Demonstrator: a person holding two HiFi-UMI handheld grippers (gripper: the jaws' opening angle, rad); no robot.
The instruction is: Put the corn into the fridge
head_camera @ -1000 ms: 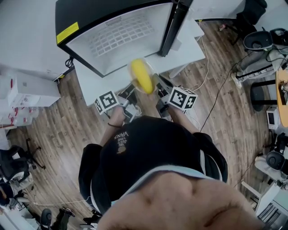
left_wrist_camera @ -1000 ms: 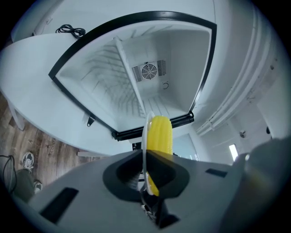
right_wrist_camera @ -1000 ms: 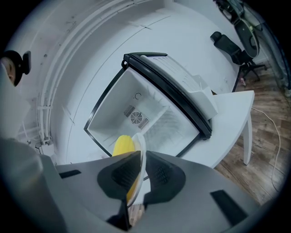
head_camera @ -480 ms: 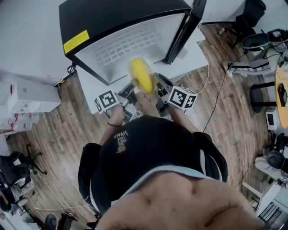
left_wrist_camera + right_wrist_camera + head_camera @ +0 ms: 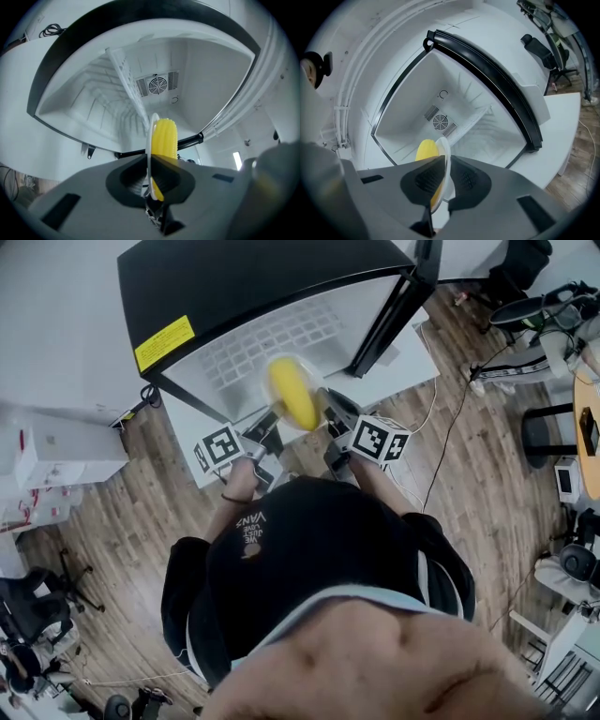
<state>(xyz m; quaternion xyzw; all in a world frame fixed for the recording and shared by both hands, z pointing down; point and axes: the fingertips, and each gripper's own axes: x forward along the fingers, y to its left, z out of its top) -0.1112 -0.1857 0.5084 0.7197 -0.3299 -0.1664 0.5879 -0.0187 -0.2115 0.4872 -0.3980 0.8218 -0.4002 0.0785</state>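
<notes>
Left tongs (image 5: 150,177) and right tongs (image 5: 440,182) are clamped on opposite rims of a white plate (image 5: 151,136). Corn (image 5: 293,395) on it is blurred overhead and half hidden by jaws; its long axis is pointed into the open fridge (image 5: 253,287).

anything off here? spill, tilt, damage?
Nothing stands out. The corn lies on the white plate, with the left gripper and right gripper each clamped on its rim, in front of the open fridge. Its wire shelf looks seated; no spill shows.
</notes>
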